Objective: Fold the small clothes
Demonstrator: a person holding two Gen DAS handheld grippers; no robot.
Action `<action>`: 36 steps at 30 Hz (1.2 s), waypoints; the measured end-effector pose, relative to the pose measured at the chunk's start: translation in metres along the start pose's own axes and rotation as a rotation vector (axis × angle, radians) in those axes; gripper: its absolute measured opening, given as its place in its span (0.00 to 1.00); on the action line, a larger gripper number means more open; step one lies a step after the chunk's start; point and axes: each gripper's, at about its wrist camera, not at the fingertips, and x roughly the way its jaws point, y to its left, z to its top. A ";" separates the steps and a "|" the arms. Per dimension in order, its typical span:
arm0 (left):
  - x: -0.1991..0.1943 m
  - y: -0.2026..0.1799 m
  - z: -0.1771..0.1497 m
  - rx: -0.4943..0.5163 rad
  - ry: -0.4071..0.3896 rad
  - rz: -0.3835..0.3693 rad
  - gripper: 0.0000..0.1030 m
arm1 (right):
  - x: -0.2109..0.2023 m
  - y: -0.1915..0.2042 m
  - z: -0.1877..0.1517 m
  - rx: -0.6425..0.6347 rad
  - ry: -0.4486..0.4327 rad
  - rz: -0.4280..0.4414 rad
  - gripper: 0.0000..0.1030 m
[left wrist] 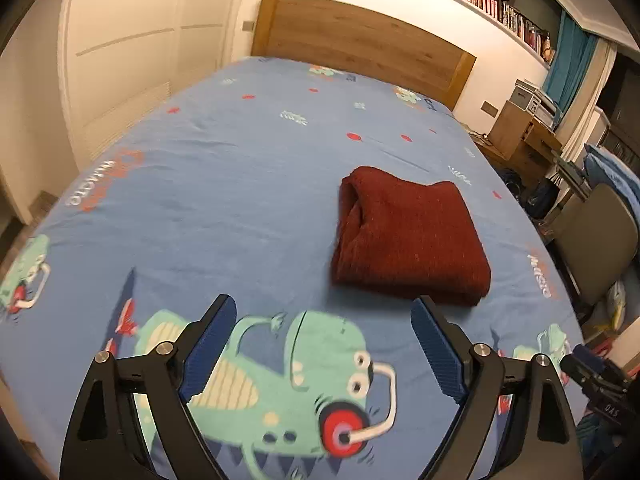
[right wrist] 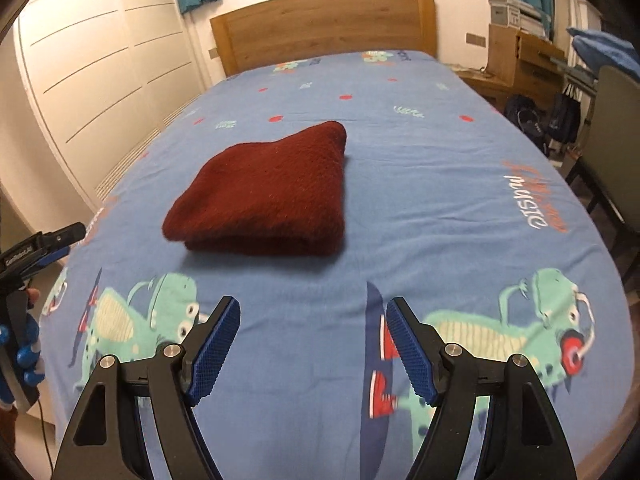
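Note:
A dark red knitted garment [left wrist: 408, 236] lies folded into a thick rectangle on the blue cartoon-print bed sheet [left wrist: 224, 184]. In the right wrist view the garment [right wrist: 268, 196] sits ahead and to the left. My left gripper [left wrist: 324, 312] is open and empty, held above the sheet just short of the garment's near edge. My right gripper [right wrist: 312, 312] is open and empty, a short way back from the garment. The left gripper also shows at the left edge of the right wrist view [right wrist: 44, 248], held in a hand.
A wooden headboard [left wrist: 360, 44] stands at the far end of the bed. White wardrobe doors [left wrist: 120, 48] run along the left. A chair [left wrist: 596, 240], a wooden desk [left wrist: 520, 140] and bags stand to the right of the bed.

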 end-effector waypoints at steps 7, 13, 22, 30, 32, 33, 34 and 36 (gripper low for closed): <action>-0.027 -0.013 -0.045 0.060 -0.055 0.054 0.92 | -0.034 0.011 -0.031 -0.004 -0.041 -0.043 0.79; -0.047 -0.025 -0.080 0.140 -0.102 0.095 0.92 | -0.055 0.010 -0.046 0.012 -0.098 -0.090 0.91; -0.054 -0.043 -0.102 0.203 -0.160 0.118 0.93 | -0.077 0.002 -0.067 0.046 -0.169 -0.128 1.00; -0.049 -0.054 -0.110 0.216 -0.202 0.143 0.97 | -0.089 0.001 -0.077 0.044 -0.222 -0.159 1.00; -0.046 -0.054 -0.110 0.212 -0.201 0.142 0.97 | -0.090 0.000 -0.078 0.044 -0.229 -0.168 1.00; -0.044 -0.054 -0.110 0.211 -0.202 0.144 0.97 | -0.091 0.000 -0.079 0.045 -0.233 -0.172 1.00; -0.043 -0.054 -0.110 0.212 -0.203 0.147 0.97 | -0.091 -0.001 -0.080 0.048 -0.236 -0.174 1.00; -0.041 -0.055 -0.110 0.211 -0.204 0.150 0.97 | -0.092 -0.003 -0.081 0.052 -0.244 -0.175 1.00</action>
